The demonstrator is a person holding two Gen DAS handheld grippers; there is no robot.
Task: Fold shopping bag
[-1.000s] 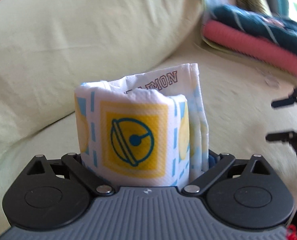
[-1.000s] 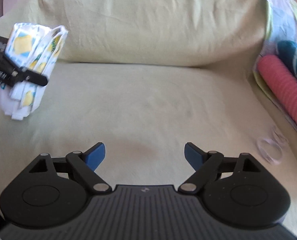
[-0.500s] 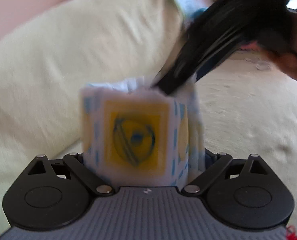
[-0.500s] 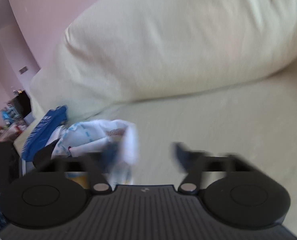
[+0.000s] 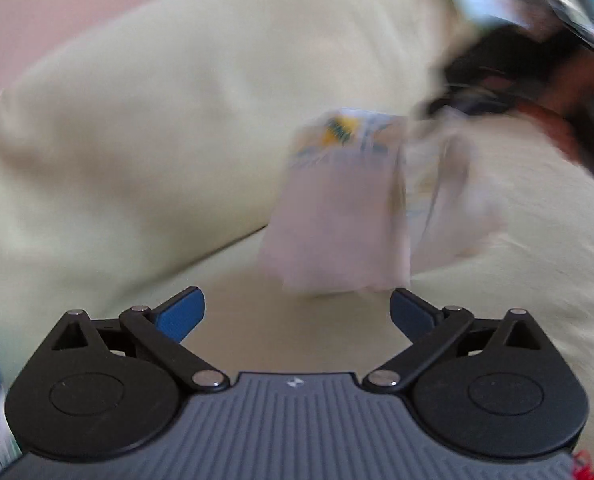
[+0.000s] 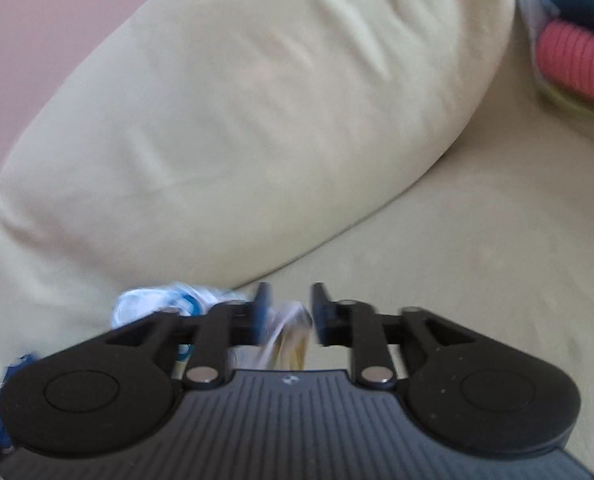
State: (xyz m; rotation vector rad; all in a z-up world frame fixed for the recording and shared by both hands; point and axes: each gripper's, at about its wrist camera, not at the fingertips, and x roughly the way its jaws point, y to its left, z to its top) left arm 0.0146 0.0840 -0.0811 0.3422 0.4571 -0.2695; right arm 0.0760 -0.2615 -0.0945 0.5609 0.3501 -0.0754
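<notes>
The left gripper [image 5: 297, 312] was spreading, empty. The right gripper [image 6: 291, 312], jaws widening around the folded bag [image 5: 337, 208], seemed to be taking it over.

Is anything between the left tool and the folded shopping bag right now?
Nothing visible. The left tool is opening, jaws wide and empty, and the folded shopping bag hangs just ahead over the sofa seat, at the right tool. The picture is blurred.
</notes>
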